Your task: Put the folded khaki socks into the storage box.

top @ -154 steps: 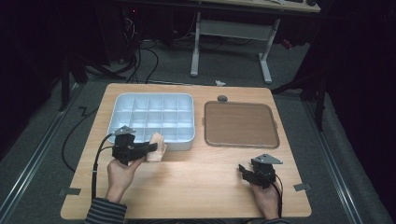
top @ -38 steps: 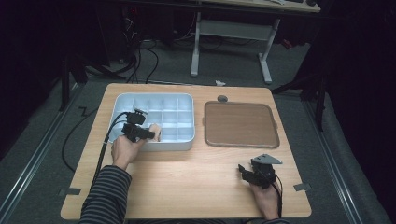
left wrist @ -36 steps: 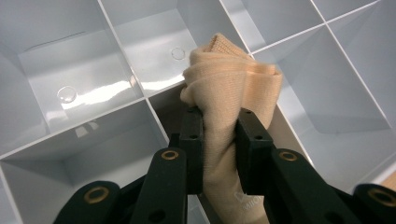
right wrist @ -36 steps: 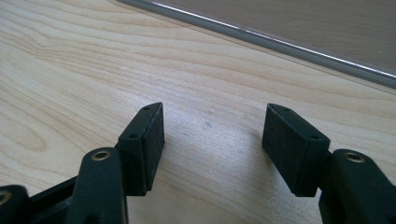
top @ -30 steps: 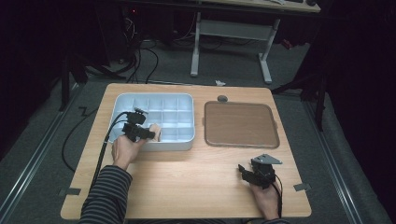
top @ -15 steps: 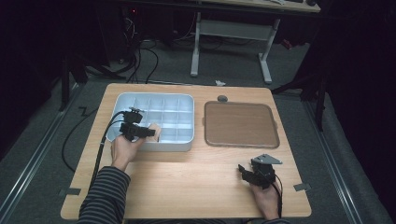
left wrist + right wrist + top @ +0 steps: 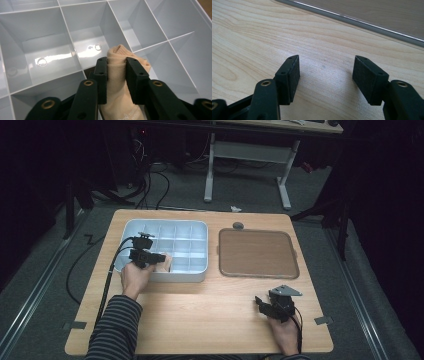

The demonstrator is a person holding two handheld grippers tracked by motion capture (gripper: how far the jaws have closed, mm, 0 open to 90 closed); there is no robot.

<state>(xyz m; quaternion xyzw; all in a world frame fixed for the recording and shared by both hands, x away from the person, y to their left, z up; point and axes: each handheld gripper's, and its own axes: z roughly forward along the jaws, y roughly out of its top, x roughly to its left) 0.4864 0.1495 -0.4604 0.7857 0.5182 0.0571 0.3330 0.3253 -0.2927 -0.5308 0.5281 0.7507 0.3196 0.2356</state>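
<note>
A rolled beige cloth [image 7: 117, 53] sits between the pads of my left gripper [image 7: 117, 62], which is shut on it; the jaws have just been closing on the roll. In the high view the left gripper [image 7: 159, 257] holds the cloth [image 7: 167, 263] over the front row of the pale blue compartment tray [image 7: 165, 222]. The roll's tip points at a divider [image 7: 150, 46] between two compartments. My right gripper [image 7: 261, 303] rests low over the wooden table near the front right, open, with bare wood between its pads [image 7: 289, 75].
A brown flat tray [image 7: 257, 252] lies right of the compartment tray; its grey rim [image 7: 362, 22] runs ahead of the right gripper. A small dark round object [image 7: 238, 225] sits behind it. Cables trail off the table's left side and front edge.
Since the oldest frame the left gripper carried the beige cloth from the table in front of the tray to over its front row. Over the last second both hands stayed put.
</note>
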